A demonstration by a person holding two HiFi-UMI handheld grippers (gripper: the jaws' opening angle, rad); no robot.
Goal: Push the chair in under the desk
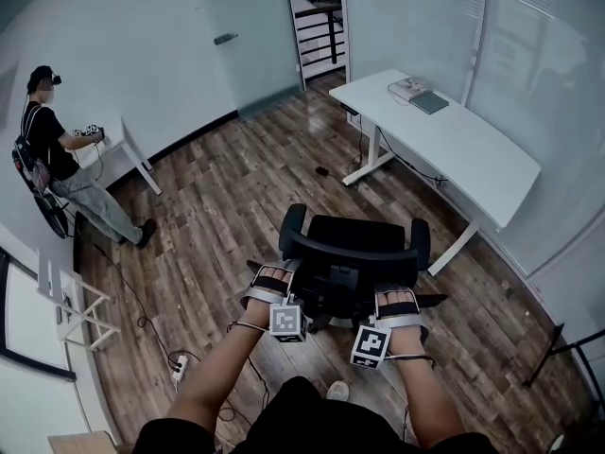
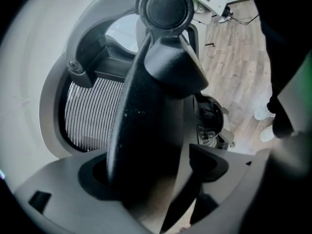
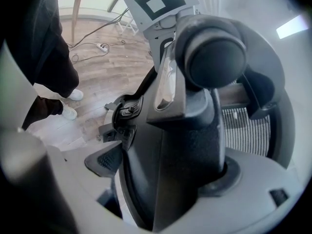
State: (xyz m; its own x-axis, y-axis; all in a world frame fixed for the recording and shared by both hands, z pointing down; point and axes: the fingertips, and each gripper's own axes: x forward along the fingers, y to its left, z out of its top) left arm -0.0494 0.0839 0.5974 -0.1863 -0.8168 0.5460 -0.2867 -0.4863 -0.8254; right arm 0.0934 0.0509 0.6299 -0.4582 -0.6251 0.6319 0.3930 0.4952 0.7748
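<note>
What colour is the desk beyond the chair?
White. The desk, top and legs alike, shows best in the head view, beyond the black chair.

**SURFACE MATERIALS AND FINISHES**

Black office chair: the frame bar is moulded plastic, matt, with a fine grainy texture. Its back panel, at the left of the left gripper view, is ribbed, see-through mesh.

Left gripper and right gripper: the bodies are smooth, matt grey plastic. The black pads are finely dimpled.

Light-brown plank floor: wood grain with a low sheen.

White rectangular desk, upper right of the head view: the top is smooth and matt.
</note>
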